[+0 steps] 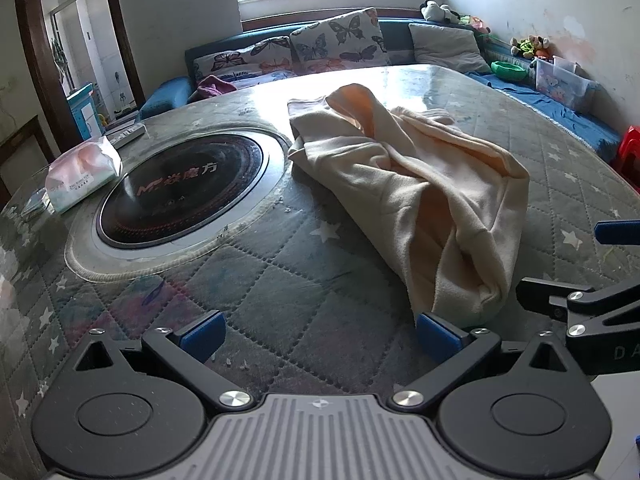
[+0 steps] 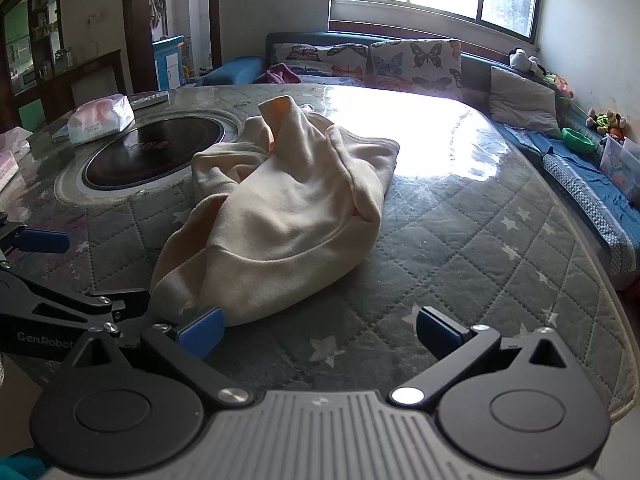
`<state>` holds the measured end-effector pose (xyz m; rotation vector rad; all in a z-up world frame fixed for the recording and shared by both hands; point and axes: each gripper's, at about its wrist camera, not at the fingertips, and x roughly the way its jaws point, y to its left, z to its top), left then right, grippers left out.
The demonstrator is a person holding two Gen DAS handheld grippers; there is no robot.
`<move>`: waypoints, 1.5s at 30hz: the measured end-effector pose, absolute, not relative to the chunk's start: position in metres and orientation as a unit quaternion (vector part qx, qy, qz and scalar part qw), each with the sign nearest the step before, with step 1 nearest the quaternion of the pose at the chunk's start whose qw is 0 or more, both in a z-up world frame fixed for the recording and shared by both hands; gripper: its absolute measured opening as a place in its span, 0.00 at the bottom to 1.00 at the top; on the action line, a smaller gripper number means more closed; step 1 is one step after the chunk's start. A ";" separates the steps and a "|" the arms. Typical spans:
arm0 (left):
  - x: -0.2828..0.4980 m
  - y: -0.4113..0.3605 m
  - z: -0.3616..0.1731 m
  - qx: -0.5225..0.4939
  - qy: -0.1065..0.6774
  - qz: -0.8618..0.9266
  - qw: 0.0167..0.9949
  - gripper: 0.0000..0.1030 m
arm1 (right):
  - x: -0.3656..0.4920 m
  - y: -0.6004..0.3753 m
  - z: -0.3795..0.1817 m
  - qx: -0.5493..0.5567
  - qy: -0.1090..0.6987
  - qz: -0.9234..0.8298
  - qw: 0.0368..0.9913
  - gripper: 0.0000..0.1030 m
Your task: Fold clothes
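A cream-coloured garment [image 1: 416, 184] lies crumpled in a heap on the round quilted table [image 1: 280, 280]; the same garment [image 2: 288, 216] fills the middle of the right wrist view. My left gripper [image 1: 318, 336] is open just above the table, its right blue pad [image 1: 434, 334] close to the garment's near hem. My right gripper [image 2: 320, 330] is open too, its left blue pad [image 2: 202, 330] at the garment's near edge. Nothing sits between either pair of fingers. Each gripper shows at the side of the other's view.
A round black hotplate [image 1: 180, 190] is set into the table, left of the garment. A tissue pack [image 1: 82, 174] lies beyond it. A blue sofa with butterfly cushions [image 1: 336, 38] runs behind the table, with a plastic box [image 1: 560, 80] and toys at right.
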<state>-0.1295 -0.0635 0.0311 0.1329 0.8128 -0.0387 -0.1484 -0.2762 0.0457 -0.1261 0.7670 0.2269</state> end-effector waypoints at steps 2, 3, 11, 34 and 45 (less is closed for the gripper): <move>-0.129 -0.064 0.031 0.066 0.395 -0.019 0.916 1.00 | -0.148 -0.276 0.046 -0.061 0.373 0.111 0.919 1.00; -0.128 -0.065 0.032 0.067 0.395 -0.019 0.916 1.00 | -0.147 -0.276 0.047 -0.062 0.373 0.112 0.919 1.00; -0.124 -0.066 0.032 0.070 0.399 -0.019 0.914 1.00 | -0.143 -0.273 0.048 -0.064 0.374 0.114 0.918 1.00; -0.099 -0.060 0.043 0.063 0.396 -0.024 0.916 1.00 | -0.118 -0.271 0.059 -0.059 0.361 0.119 0.923 1.00; -0.069 -0.045 0.060 0.036 0.375 -0.031 0.926 0.96 | -0.081 -0.276 0.072 -0.057 0.348 0.130 0.927 0.91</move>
